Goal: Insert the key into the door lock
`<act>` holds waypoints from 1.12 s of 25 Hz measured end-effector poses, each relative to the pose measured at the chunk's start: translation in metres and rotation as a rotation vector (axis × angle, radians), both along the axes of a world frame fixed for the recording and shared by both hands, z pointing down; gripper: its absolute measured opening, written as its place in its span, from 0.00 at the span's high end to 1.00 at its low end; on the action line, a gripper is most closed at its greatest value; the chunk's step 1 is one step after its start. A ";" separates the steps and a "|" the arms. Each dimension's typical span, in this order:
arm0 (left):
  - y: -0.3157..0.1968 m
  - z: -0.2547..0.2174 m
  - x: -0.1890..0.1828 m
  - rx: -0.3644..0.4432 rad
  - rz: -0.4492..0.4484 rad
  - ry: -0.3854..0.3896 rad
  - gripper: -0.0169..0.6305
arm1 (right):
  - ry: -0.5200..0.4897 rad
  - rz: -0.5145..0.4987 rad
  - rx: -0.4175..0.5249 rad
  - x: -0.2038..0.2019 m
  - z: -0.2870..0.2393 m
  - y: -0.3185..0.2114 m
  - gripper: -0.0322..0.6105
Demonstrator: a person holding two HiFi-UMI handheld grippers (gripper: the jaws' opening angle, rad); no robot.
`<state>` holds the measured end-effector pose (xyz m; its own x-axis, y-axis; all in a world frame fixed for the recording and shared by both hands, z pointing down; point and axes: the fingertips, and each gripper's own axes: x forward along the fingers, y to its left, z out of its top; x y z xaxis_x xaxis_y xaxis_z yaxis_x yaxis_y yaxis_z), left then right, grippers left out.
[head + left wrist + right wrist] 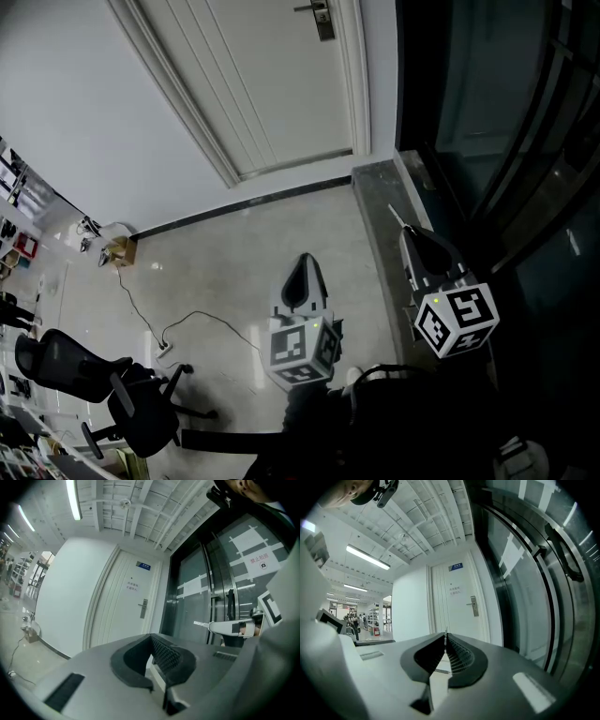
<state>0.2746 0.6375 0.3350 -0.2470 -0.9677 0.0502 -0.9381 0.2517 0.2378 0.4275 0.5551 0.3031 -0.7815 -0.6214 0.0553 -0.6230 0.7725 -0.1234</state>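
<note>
Key: thin and silver. Its long side sticks straight out from the tips of the right tongs and points at the white door.
Door lock: high on the white door, well apart from the key.
Right tongs: pinched tight on the key, held up beside the dark glass wall.
Left tongs: tips together with nothing in them, pointing at the door too, to the left of the right tongs.

Door ahead, glass wall at right, chair at left.
</note>
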 end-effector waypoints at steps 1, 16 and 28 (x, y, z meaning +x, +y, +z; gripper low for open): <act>0.000 0.000 -0.001 0.001 -0.002 0.004 0.97 | -0.002 -0.001 -0.003 -0.001 0.000 0.000 0.93; -0.015 0.028 -0.061 -0.002 -0.008 0.029 0.97 | 0.043 0.056 0.011 -0.045 0.014 -0.030 0.93; -0.149 0.014 -0.110 0.044 0.001 0.023 0.97 | 0.012 0.048 0.054 -0.105 0.009 -0.162 0.93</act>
